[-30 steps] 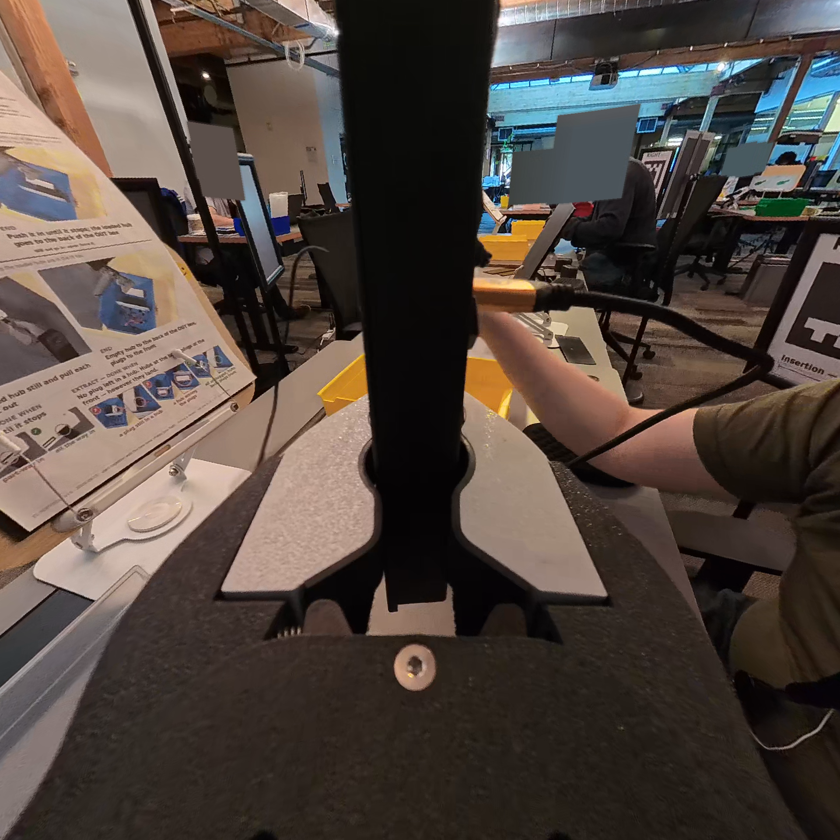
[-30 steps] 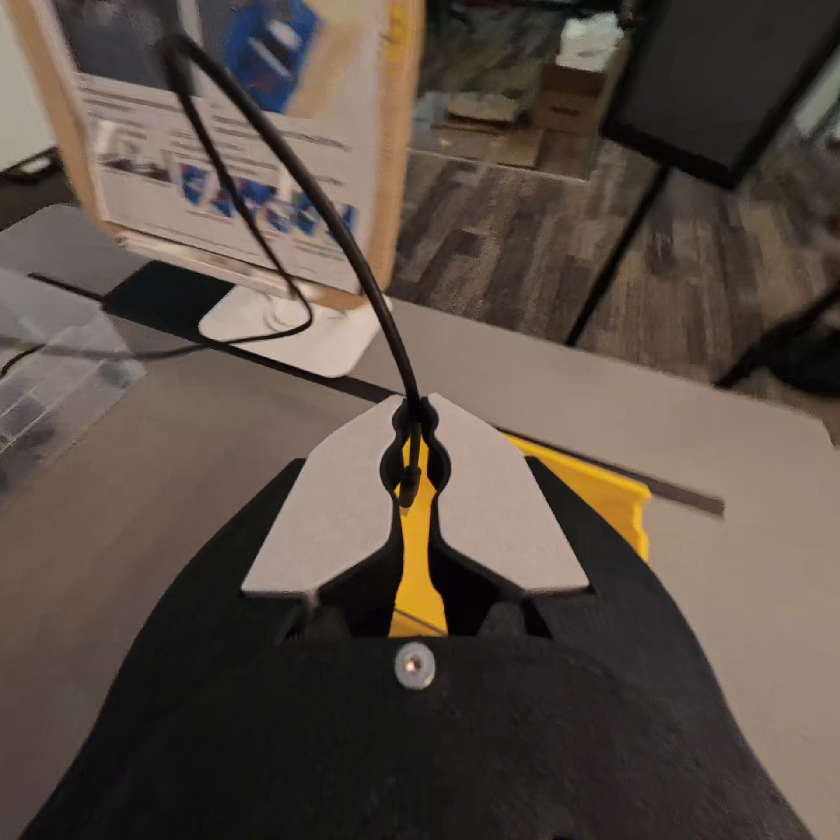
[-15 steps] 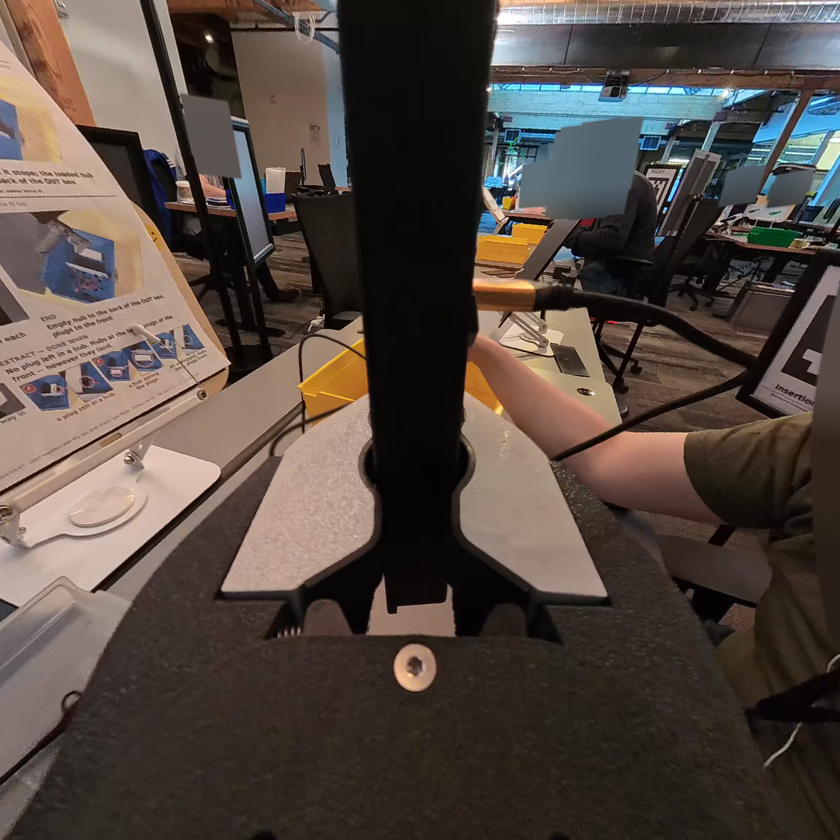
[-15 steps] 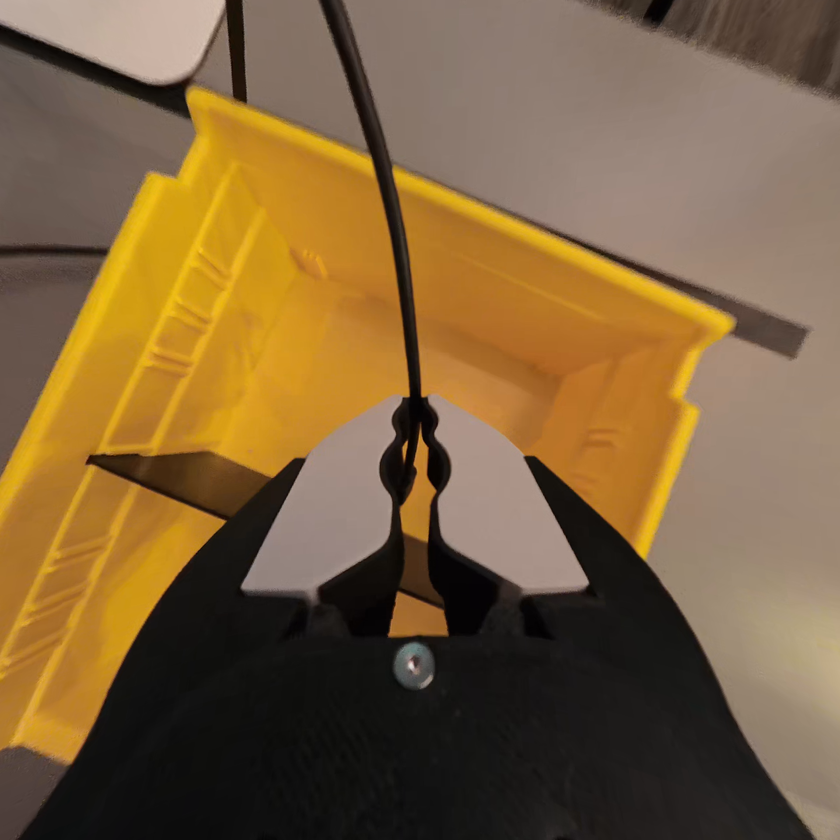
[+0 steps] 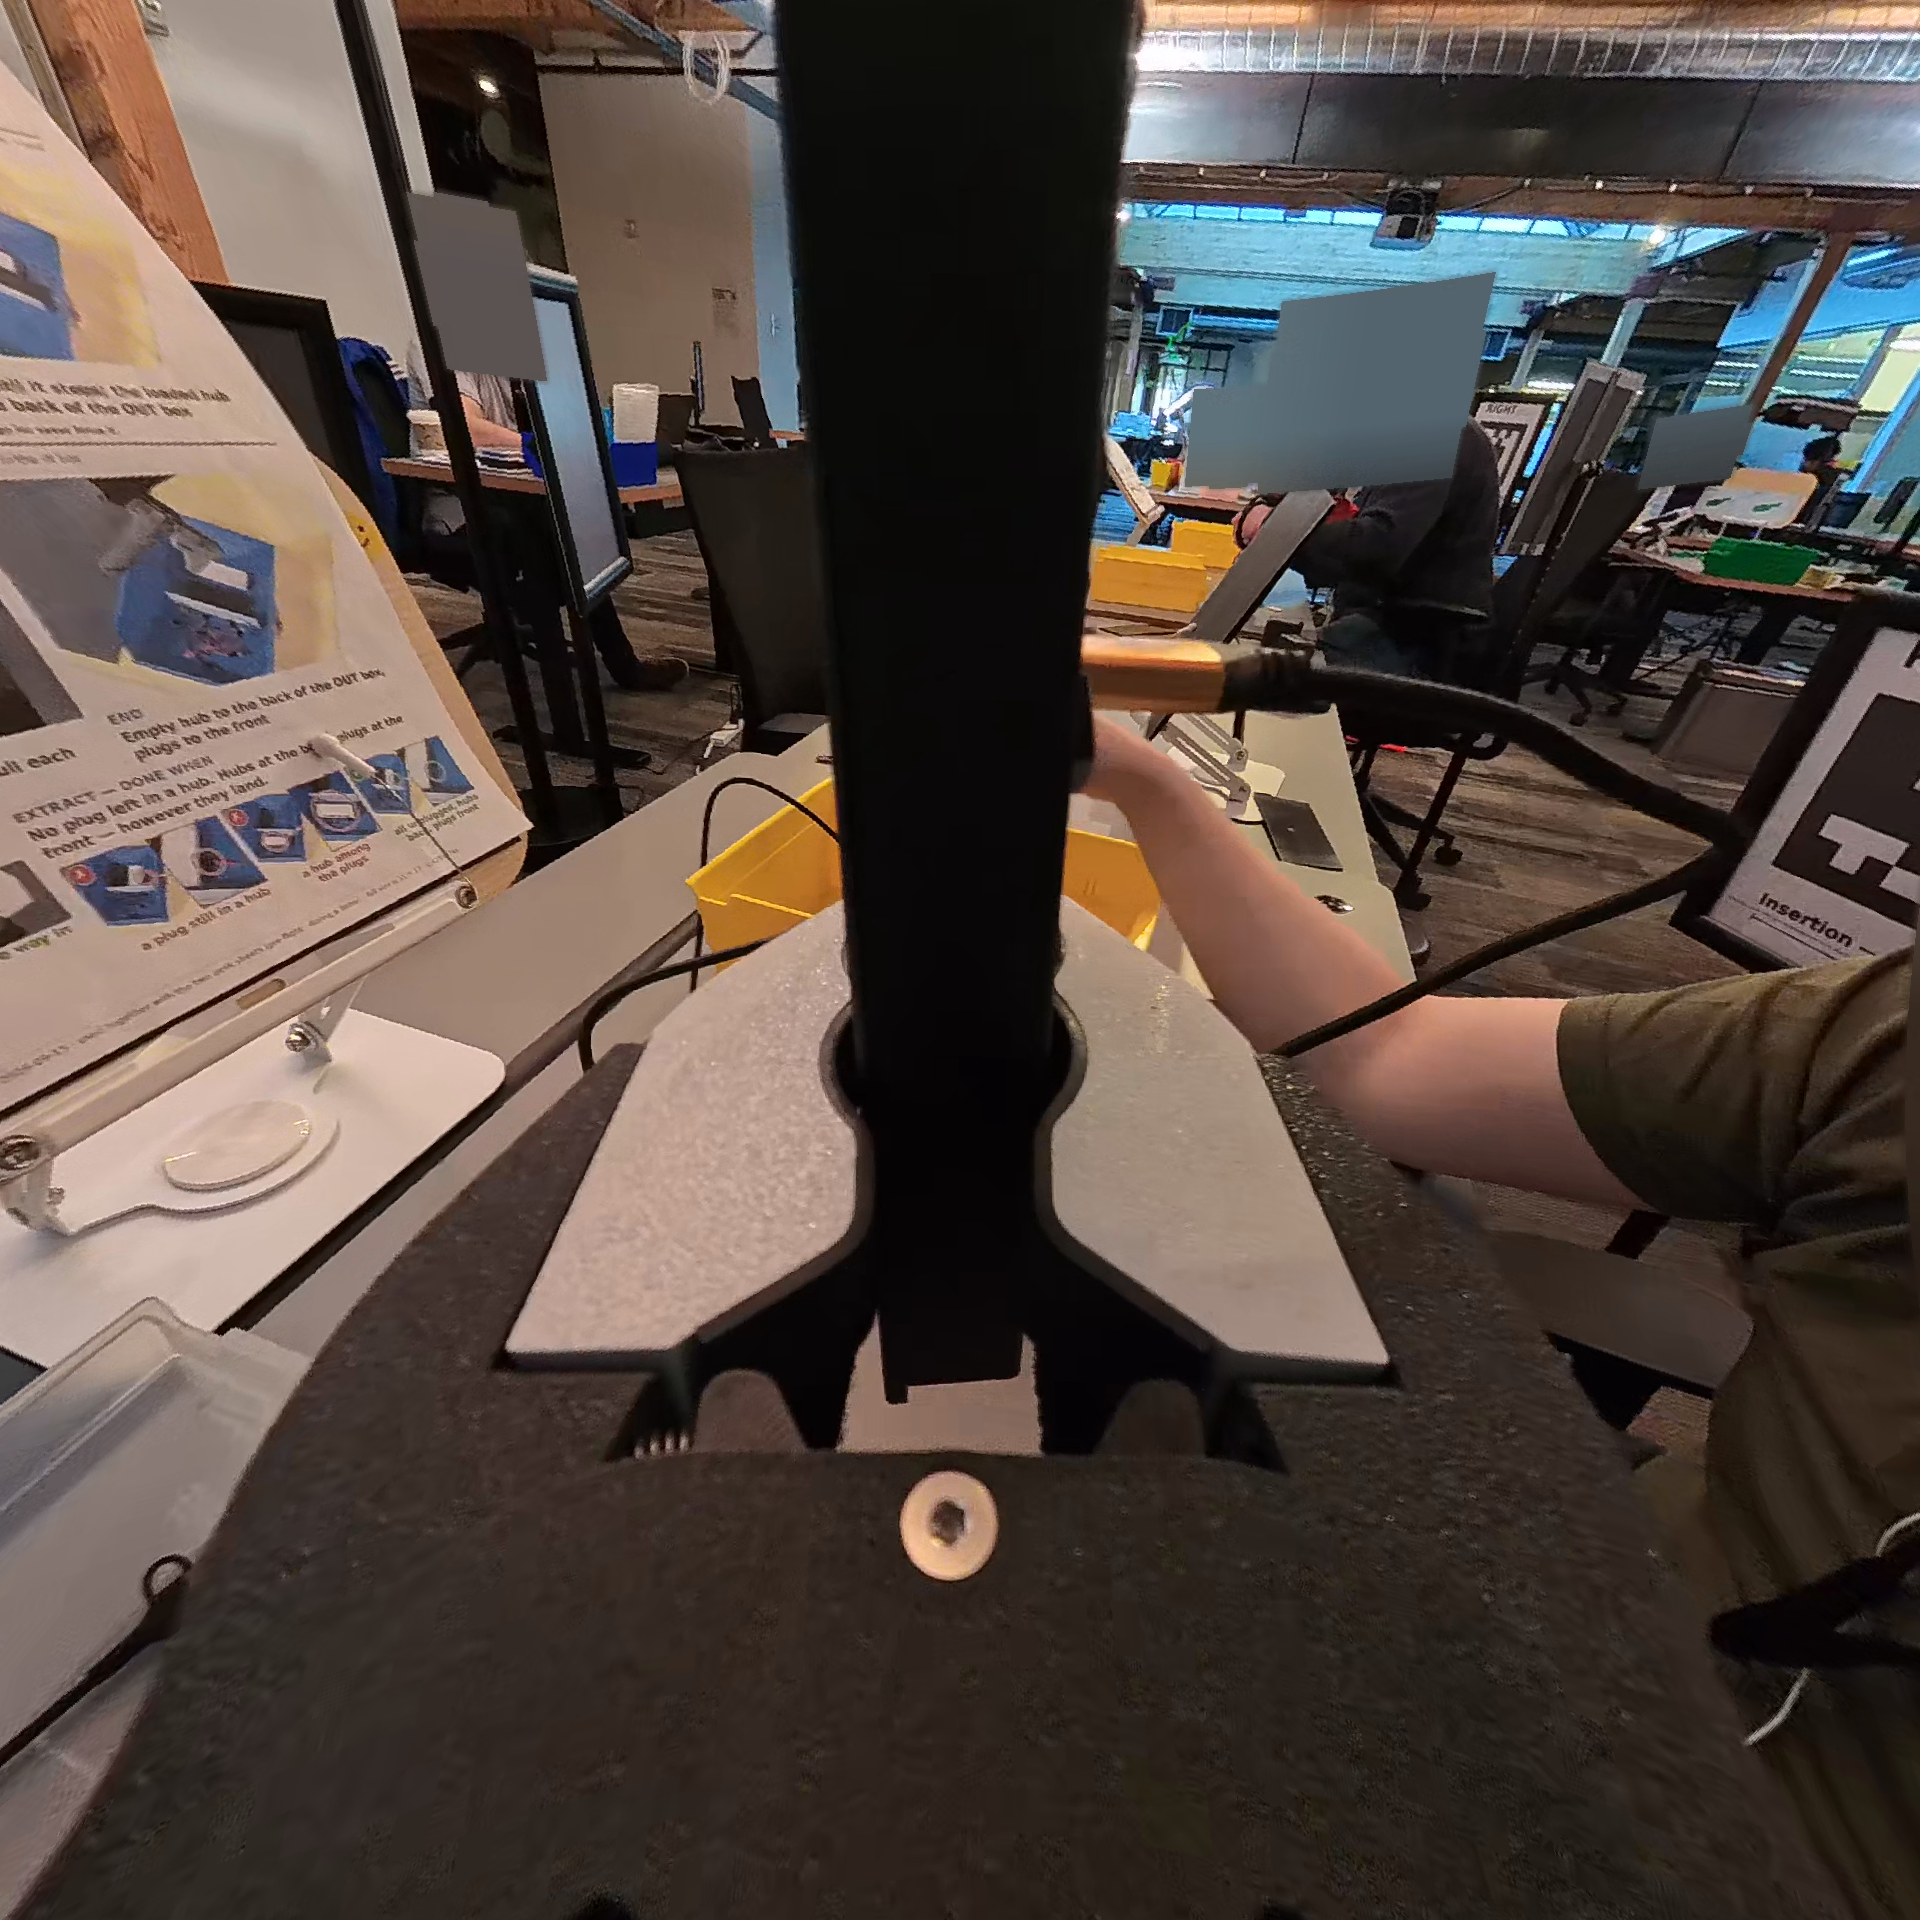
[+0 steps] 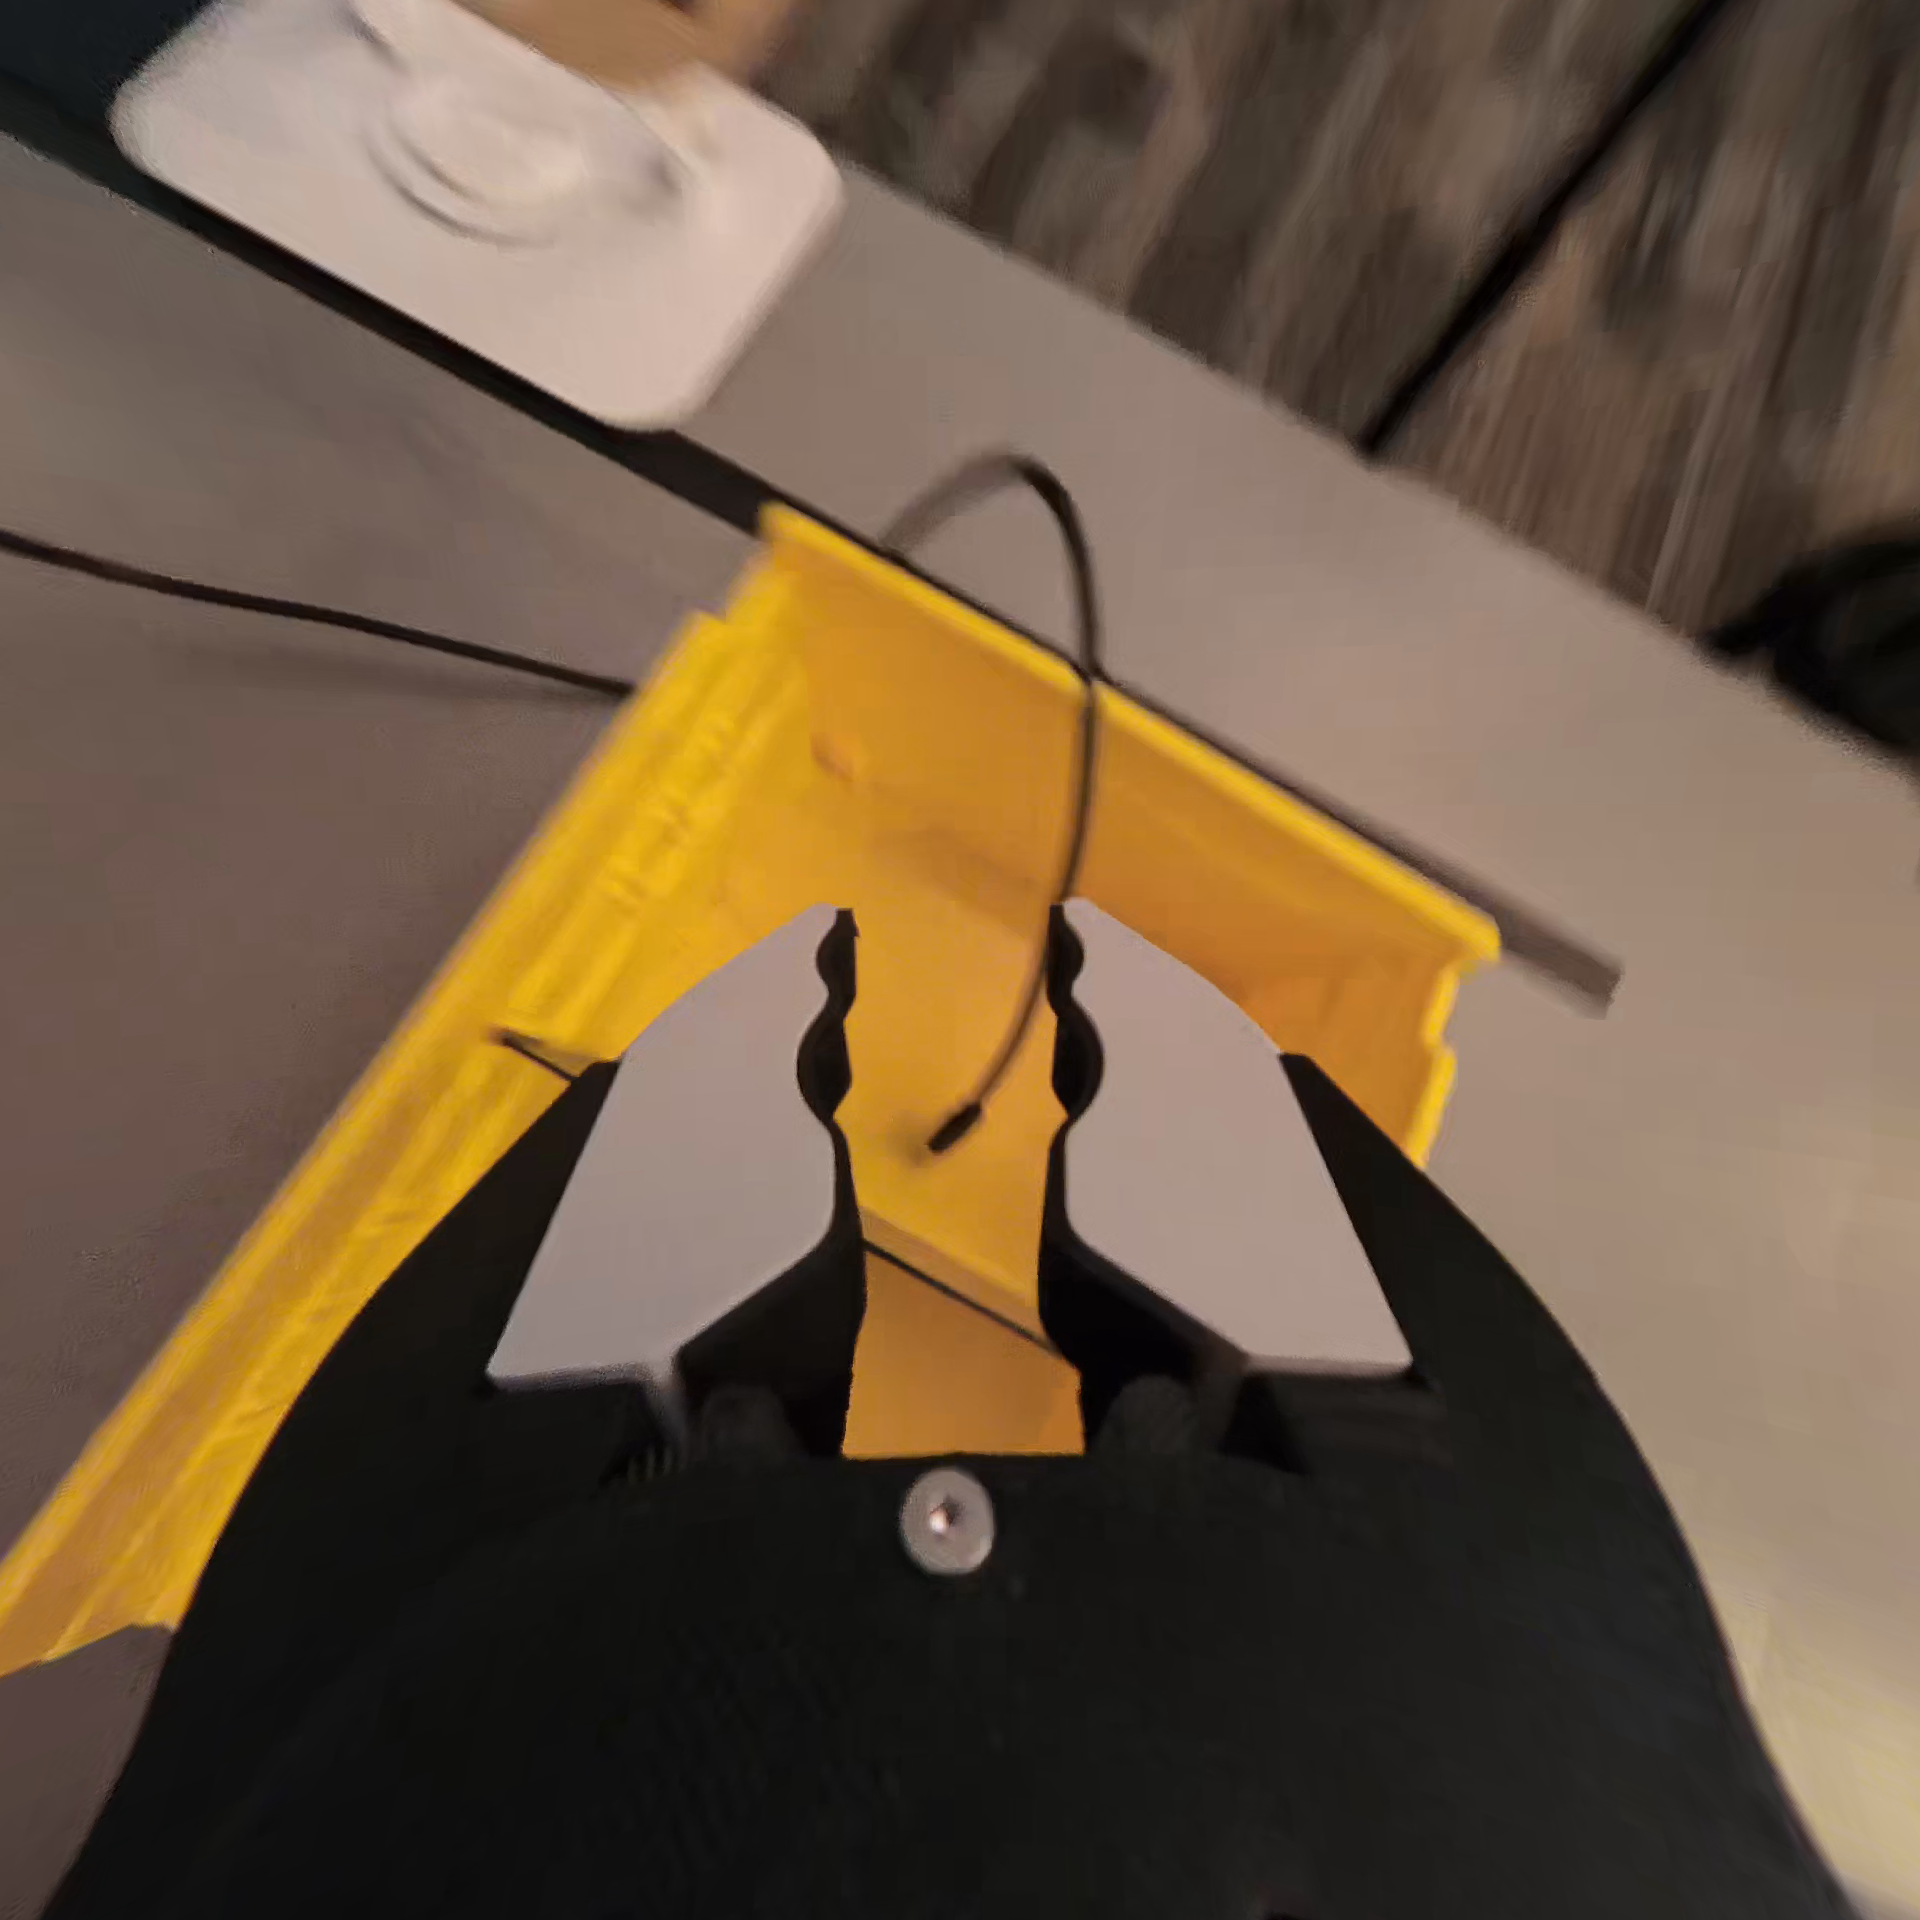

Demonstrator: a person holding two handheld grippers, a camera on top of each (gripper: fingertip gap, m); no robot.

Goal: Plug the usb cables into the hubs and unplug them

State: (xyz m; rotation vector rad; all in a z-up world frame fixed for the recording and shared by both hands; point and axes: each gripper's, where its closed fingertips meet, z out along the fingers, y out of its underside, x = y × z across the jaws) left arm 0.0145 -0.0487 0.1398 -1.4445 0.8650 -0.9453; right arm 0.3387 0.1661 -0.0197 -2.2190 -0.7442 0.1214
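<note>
**Left clamped on hub, right open over the bin**

Your left hand-held gripper (image 5: 951, 1039) is clamped on a tall black hub (image 5: 951, 468), held upright. A gold-shelled plug (image 5: 1153, 673) sits in the hub's right side, and its thick black cable (image 5: 1538, 732) droops off to the right.

Only the right wrist view shows your right hand-held gripper (image 6: 951, 920): fingers apart, nothing between them, over the yellow bin (image 6: 935, 769). A thin black usb cable (image 6: 1081, 748) drapes over the bin's far rim, with its plug end (image 6: 951, 1127) hanging inside. That view is motion-blurred.

Only the left view shows your bare forearm (image 5: 1299, 977) reaching toward the bin, and the instruction sheet (image 5: 197, 665) on a white stand.

The desk (image 6: 312, 852) is smooth and grey; the floor is wood plank. The room is an open workshop with chairs and monitors. The bin is ribbed moulded plastic, and the finger pads (image 5: 717, 1174) are grainy grey.
</note>
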